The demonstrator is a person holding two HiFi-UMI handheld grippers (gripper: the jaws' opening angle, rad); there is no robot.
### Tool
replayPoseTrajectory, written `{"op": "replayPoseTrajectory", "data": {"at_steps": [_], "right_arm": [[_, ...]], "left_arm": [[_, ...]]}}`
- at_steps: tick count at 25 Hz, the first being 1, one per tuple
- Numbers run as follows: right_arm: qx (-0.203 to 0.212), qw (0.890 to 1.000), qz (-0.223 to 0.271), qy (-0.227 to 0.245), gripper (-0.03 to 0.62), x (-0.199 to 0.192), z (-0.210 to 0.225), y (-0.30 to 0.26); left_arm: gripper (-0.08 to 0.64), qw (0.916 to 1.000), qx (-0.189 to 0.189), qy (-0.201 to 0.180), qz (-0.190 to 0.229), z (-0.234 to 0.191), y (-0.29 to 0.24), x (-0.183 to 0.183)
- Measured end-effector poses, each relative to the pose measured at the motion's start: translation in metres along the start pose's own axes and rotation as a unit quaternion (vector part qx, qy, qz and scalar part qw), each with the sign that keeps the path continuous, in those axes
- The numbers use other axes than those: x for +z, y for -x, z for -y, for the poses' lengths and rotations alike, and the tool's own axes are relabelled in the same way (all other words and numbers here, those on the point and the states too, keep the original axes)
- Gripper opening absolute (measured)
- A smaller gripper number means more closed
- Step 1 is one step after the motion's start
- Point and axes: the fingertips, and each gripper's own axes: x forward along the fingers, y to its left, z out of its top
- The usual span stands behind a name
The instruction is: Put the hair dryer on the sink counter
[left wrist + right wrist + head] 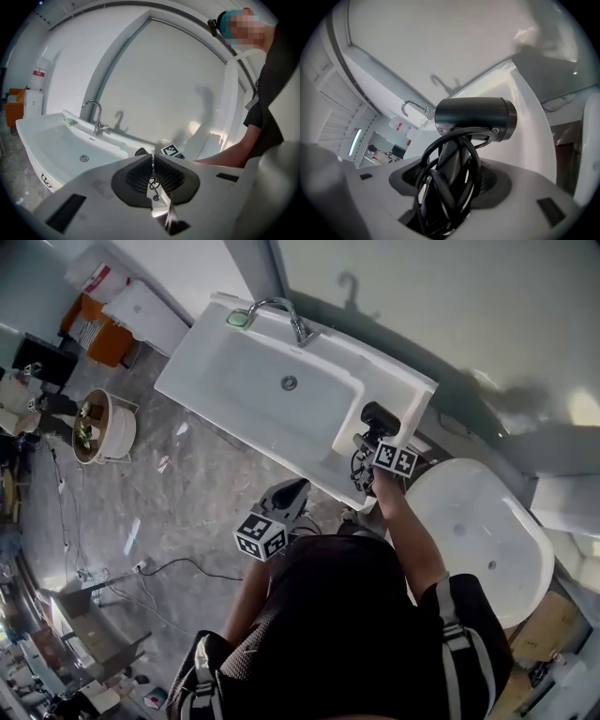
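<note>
I wear a dark short-sleeved shirt [347, 615], and grey straps [455, 634] run over both shoulders of the shirt. My left gripper [152, 159] and right gripper [451, 177] are pale grey with black bumpy pads [136, 176]. Each has a cube [261, 535] with black-and-white square marks.

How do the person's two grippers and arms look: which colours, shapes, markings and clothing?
The left gripper and the right gripper have smooth, pale grey plastic shells with dark, finely ribbed pads at the jaws. Each carries a cube with black-and-white square markers. The person wears a dark short-sleeved top and pale shoulder straps.
</note>
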Motion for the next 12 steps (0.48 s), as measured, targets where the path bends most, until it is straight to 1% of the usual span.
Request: {"op": "replayPoseTrajectory", "data": {"at_steps": [6,12], "right_arm": [[-0.047,0.999,-0.015,0.012,0.319,-0.007,0.009,-0.015],[-0.104,0.993,-0.025,0.052,0.322,-0.011,0.022,-0.026]], "left_arm": [[0.023,0.9996,-0.025,0.002,-0.010,-0.019,-0.006,0.011],[0.023,0.9978,-0.061,-0.016,-0.021,-0.032,-0.021,0.024]]}}
